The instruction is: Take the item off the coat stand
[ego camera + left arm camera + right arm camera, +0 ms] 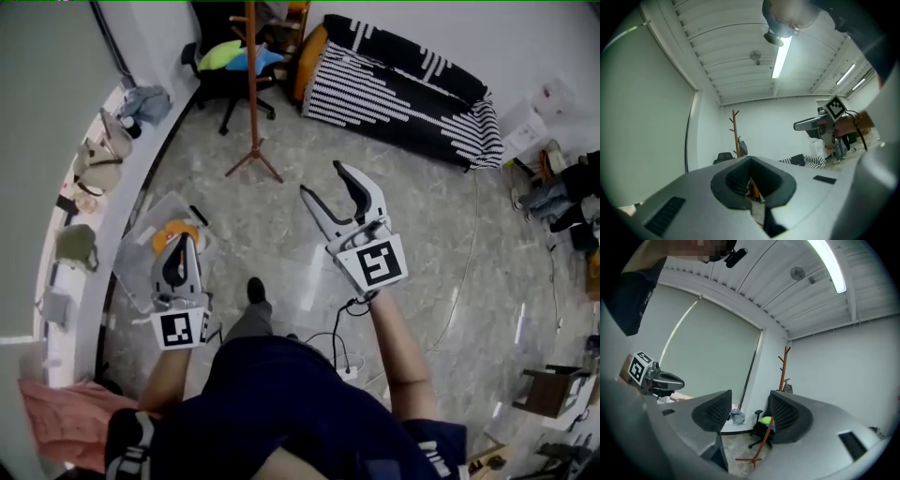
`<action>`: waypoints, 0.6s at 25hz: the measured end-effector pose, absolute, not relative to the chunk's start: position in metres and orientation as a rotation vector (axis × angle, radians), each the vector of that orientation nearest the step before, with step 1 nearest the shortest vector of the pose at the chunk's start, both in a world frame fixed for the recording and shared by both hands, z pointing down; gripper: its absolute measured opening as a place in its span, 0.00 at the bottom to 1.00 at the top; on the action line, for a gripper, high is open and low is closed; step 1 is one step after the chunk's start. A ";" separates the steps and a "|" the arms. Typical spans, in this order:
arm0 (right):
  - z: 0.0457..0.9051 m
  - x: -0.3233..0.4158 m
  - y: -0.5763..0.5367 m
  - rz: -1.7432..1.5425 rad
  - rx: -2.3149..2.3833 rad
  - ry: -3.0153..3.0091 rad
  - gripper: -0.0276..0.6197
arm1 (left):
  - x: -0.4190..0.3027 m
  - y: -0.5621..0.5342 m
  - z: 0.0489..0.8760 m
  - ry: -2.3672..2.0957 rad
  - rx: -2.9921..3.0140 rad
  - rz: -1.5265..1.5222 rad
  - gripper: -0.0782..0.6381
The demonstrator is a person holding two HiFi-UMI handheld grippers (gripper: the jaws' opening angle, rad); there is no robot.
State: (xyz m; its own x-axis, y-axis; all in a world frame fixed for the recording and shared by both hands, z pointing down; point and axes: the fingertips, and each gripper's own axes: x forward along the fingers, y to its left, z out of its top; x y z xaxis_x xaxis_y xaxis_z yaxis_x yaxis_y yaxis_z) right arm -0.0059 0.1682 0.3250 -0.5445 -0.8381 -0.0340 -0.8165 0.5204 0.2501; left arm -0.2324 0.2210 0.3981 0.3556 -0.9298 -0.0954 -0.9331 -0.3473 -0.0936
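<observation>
The wooden coat stand (251, 94) rises from a tripod foot on the marble floor, a few steps ahead of me. A small dark grey item (742, 148) hangs from one of its pegs, and it also shows as the dark item (788, 387) in the right gripper view. My left gripper (180, 242) is low at my left with its jaws together and nothing in them. My right gripper (322, 178) is held out further, toward the stand, with its jaws spread and empty. Both grippers are well short of the stand.
A black office chair (230, 58) with green and blue cushions stands right behind the stand. A striped sofa (403, 89) lies to its right. A curved white ledge (127, 183) with hats and cloths runs along the left. A clear bag (150, 246) and cables (328, 342) lie on the floor.
</observation>
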 end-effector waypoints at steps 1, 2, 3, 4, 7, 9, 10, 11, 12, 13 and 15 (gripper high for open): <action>0.322 -0.008 0.148 -0.367 1.464 -2.652 0.46 | -0.236 0.202 0.397 1.703 -2.481 0.046 0.14; 0.319 -0.010 0.127 -0.373 1.473 -2.642 0.46 | -0.238 0.184 0.397 1.694 -2.484 0.050 0.14; 0.316 -0.012 0.106 -0.382 1.479 -2.634 0.46 | -0.240 0.166 0.397 1.685 -2.486 0.049 0.14; 0.313 -0.013 0.086 -0.391 1.482 -2.626 0.46 | -0.242 0.149 0.397 1.675 -2.489 0.046 0.14; 0.303 -0.014 0.026 -0.417 1.498 -2.610 0.46 | -0.244 0.101 0.395 1.651 -2.498 0.038 0.14; 0.297 -0.013 -0.012 -0.432 1.506 -2.605 0.46 | -0.244 0.072 0.392 1.650 -2.500 0.043 0.14; 0.295 -0.012 -0.030 -0.440 1.509 -2.604 0.46 | -0.244 0.059 0.391 1.649 -2.498 0.043 0.14; 0.294 -0.011 -0.047 -0.448 1.510 -2.603 0.46 | -0.243 0.047 0.391 1.650 -2.495 0.042 0.14; 0.293 -0.010 -0.065 -0.457 1.508 -2.602 0.46 | -0.242 0.035 0.392 1.653 -2.492 0.041 0.14; 0.294 -0.008 -0.083 -0.465 1.502 -2.600 0.46 | -0.240 0.022 0.393 1.657 -2.489 0.039 0.14; 0.294 -0.001 -0.121 -0.475 1.487 -2.599 0.46 | -0.234 -0.004 0.396 1.675 -2.480 0.034 0.14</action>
